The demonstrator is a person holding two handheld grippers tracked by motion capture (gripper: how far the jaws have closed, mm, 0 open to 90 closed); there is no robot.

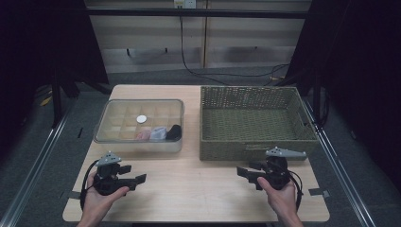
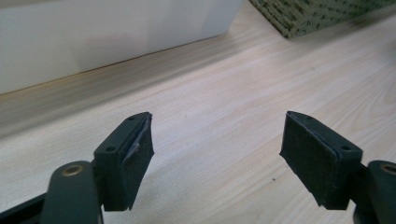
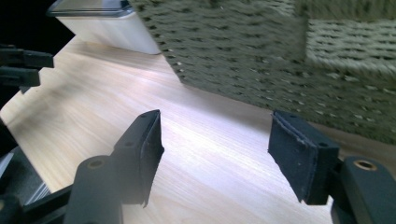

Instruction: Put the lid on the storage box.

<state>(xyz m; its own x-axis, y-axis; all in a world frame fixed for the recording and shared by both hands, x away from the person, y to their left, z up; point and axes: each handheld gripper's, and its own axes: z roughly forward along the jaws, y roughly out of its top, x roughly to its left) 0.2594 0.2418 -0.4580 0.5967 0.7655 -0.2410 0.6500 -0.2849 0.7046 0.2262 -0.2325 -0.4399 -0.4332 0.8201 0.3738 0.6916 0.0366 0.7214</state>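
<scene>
A pale wooden table (image 1: pixel 189 189) stands in a dim room with dark curtains at both sides and cables trailing along the back wall. The left gripper (image 2: pixel 217 149) has its jaws spread wide with nothing between them, only bare wood grain; the right gripper (image 3: pixel 215 154) likewise stands open and empty above the tabletop. Just ahead of the left jaws is the clear plastic organiser box (image 1: pixel 140 124), its white wall close in the left gripper view. Inside, in the near compartments, lie a pinkish item, a pale soft-looking piece and a small black object (image 1: pixel 173 132); a white round disc (image 1: pixel 141 119) sits farther in. Just beyond the right jaws rises the woven basket (image 1: pixel 255 142), empty. The small pieces are probably light; the pale one looks soft and should yield to a pinch across its middle, while the disc seems flat and likely slippery, best taken by its edge.
</scene>
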